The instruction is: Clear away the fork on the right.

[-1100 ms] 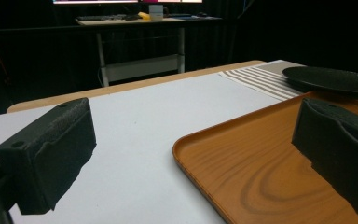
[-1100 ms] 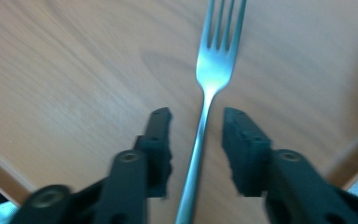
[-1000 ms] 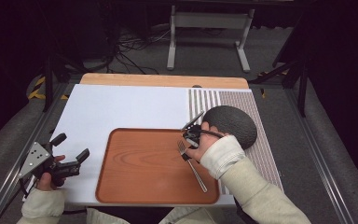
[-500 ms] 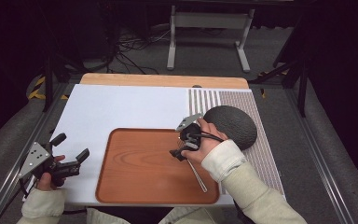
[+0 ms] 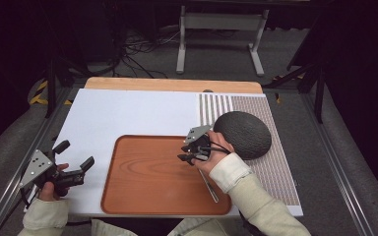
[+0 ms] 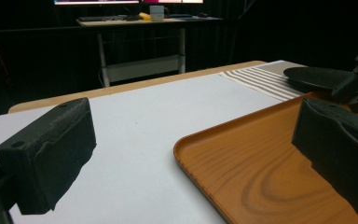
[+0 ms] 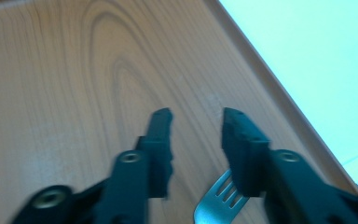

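A metal fork [image 5: 209, 188] lies on the wooden tray [image 5: 147, 182], its handle running toward the tray's near right corner. My right gripper [image 5: 189, 153] hovers over the fork's head, open. In the right gripper view the fork's tines [image 7: 216, 204] show low between the two jaws of my right gripper [image 7: 196, 122], and the pads hold nothing. My left gripper [image 5: 75, 156] rests at the table's near left, off the tray and wide open. The left gripper view looks between its pads [image 6: 51, 154] at the tray [image 6: 261, 182] edge.
A dark round plate [image 5: 242, 133] sits upside down on the striped mat [image 5: 275, 167] just right of the tray, also seen as the dark plate [image 6: 317, 77]. A white mat [image 5: 128, 115] covers the left and far table. Rails run along both table sides.
My right gripper has slid slightly left and toward me, from beside the plate to over the fork's head. The fork and my left gripper have stayed put.
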`<state>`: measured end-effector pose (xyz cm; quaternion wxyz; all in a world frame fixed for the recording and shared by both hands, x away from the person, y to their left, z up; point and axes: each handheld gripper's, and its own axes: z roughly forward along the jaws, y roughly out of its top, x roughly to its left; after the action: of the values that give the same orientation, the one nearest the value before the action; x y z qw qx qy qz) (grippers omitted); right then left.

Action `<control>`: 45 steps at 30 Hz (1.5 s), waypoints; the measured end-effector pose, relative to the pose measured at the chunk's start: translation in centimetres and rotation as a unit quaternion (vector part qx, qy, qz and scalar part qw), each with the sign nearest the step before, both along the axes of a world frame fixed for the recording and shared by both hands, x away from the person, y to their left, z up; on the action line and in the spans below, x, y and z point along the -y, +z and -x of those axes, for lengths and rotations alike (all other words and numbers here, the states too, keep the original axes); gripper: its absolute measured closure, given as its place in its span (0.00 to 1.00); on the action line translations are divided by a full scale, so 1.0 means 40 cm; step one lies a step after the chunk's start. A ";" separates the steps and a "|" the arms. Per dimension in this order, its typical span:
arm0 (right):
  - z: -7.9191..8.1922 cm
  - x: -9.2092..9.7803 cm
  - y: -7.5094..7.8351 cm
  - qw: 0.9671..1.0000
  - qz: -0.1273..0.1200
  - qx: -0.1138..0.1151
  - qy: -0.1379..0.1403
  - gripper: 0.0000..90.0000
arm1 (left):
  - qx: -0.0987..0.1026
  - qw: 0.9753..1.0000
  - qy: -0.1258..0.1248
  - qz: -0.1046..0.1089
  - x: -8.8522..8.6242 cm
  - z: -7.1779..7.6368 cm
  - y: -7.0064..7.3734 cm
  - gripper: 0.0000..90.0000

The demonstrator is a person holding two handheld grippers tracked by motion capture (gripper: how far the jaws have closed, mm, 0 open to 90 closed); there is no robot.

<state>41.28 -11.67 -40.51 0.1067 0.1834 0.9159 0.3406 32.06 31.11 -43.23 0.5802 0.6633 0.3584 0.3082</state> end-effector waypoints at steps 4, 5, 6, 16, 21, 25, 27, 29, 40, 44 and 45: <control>-0.006 0.000 -0.022 1.000 0.013 -0.006 0.004 0.89 | 0.000 1.000 0.000 0.000 0.000 0.000 0.000 0.00; -0.008 0.001 -0.030 1.000 0.016 -0.007 0.005 0.92 | 0.000 1.000 0.000 0.000 -0.001 0.000 0.000 0.00; -0.009 0.001 -0.034 1.000 0.016 -0.009 0.004 0.94 | 0.000 1.000 0.000 0.001 -0.001 0.000 0.000 0.00; -0.012 0.006 -0.066 0.999 0.031 -0.025 0.000 0.99 | 0.000 1.000 -0.001 0.001 0.000 0.000 0.000 0.00; -0.015 0.009 -0.073 0.999 0.033 -0.027 -0.003 1.00 | -0.001 1.000 0.000 0.001 0.001 0.000 0.000 0.00; -0.012 0.009 -0.079 0.999 0.035 -0.023 -0.002 1.00 | -0.001 1.000 0.000 0.000 0.001 -0.001 0.000 0.00; -0.013 0.011 -0.080 0.999 0.038 -0.021 -0.007 1.00 | -0.001 1.000 -0.001 -0.003 0.001 -0.001 -0.001 0.00; -0.015 0.015 -0.081 0.999 0.040 -0.019 -0.009 1.00 | 0.000 1.000 -0.001 -0.001 0.002 -0.001 -0.001 0.00; -0.027 0.042 -0.082 0.998 0.043 -0.018 -0.036 1.00 | 0.000 1.000 -0.001 0.001 0.001 -0.001 -0.001 0.00; -0.031 0.057 -0.082 0.998 0.046 -0.017 -0.045 1.00 | 0.000 1.000 0.000 0.001 0.002 -0.001 -0.001 0.00; -0.032 0.060 -0.082 0.998 0.045 -0.016 -0.047 1.00 | 0.000 1.000 0.000 0.000 0.002 -0.001 -0.001 0.00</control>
<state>42.56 -14.06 -43.80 0.1159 0.2263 0.9224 0.2908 32.10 31.04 -43.28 0.5803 0.6634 0.3585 0.3078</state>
